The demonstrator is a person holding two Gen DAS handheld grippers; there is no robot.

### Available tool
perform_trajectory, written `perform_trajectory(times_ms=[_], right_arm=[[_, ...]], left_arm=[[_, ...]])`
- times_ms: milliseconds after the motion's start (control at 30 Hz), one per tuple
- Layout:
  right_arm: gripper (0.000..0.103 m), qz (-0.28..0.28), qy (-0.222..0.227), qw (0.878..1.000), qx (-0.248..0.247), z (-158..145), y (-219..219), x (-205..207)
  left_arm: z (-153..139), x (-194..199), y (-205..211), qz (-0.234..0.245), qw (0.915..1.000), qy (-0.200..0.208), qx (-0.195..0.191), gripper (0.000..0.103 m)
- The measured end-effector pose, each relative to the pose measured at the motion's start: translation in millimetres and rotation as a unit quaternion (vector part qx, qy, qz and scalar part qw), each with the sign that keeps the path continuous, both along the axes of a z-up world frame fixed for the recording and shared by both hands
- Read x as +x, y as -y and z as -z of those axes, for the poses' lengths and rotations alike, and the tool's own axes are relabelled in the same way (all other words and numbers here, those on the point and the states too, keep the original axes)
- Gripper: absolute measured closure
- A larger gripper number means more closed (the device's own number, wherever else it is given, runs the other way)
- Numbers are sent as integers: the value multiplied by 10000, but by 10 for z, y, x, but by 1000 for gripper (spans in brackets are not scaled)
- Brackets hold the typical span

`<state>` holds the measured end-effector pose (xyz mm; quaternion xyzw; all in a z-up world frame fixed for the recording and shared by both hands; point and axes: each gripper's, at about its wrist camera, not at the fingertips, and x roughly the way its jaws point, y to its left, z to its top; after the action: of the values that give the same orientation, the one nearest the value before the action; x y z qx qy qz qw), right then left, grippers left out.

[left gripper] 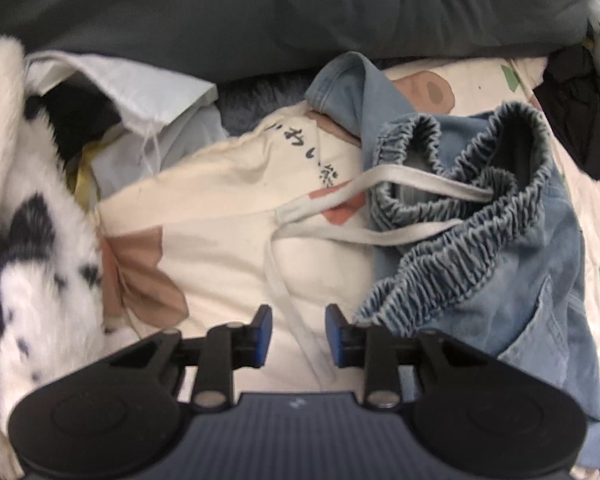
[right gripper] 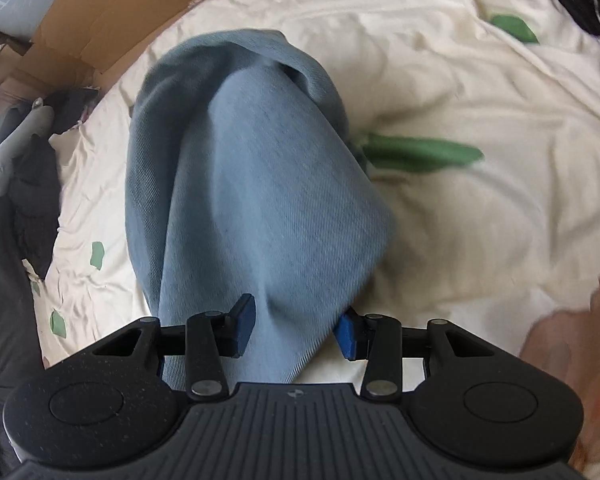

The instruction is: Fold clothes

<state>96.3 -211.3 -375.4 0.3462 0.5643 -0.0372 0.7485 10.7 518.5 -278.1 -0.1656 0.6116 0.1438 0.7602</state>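
Light blue denim trousers with a gathered elastic waistband (left gripper: 460, 216) and a white drawstring (left gripper: 364, 236) lie crumpled on a cream printed sheet (left gripper: 220, 240). My left gripper (left gripper: 298, 336) hovers open just left of the waistband, and the drawstring's loose end trails down between its fingers. In the right wrist view a denim trouser leg (right gripper: 252, 184) stretches away from my right gripper (right gripper: 296, 332). Its fingers stand wide apart, with the cloth bunched between them and spilling past the left finger (right gripper: 242, 326).
A black-and-white fluffy blanket (left gripper: 28, 240) lies at the left and a dark grey cover (left gripper: 300, 8) behind. Pale cloth (left gripper: 140, 92) and a black garment (left gripper: 580, 112) lie nearby. Cardboard (right gripper: 100, 12) borders the bed, with dark clothes (right gripper: 36, 184) at its left edge.
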Motion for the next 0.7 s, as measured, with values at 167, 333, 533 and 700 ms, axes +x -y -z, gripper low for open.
perform_trajectory(times_ms=[167,333,533,700], right_arm=[[86,-111,92,9999,-29,-25,9,36],[88,-96,161,9997,-138,-86,32,4],[90,-51,164,9996,-220,-200,68,-13],[92,-44,183,9993,-323,-323,94,1]], left_arm=[[-10,-78,57,154,9997,-26,-201,62],[83,-141,205,270,9984,-9,-499,59],[284,-152,404,273,9967,-15,-771,57],[482,-142,476,187,9964,7,-827,56]])
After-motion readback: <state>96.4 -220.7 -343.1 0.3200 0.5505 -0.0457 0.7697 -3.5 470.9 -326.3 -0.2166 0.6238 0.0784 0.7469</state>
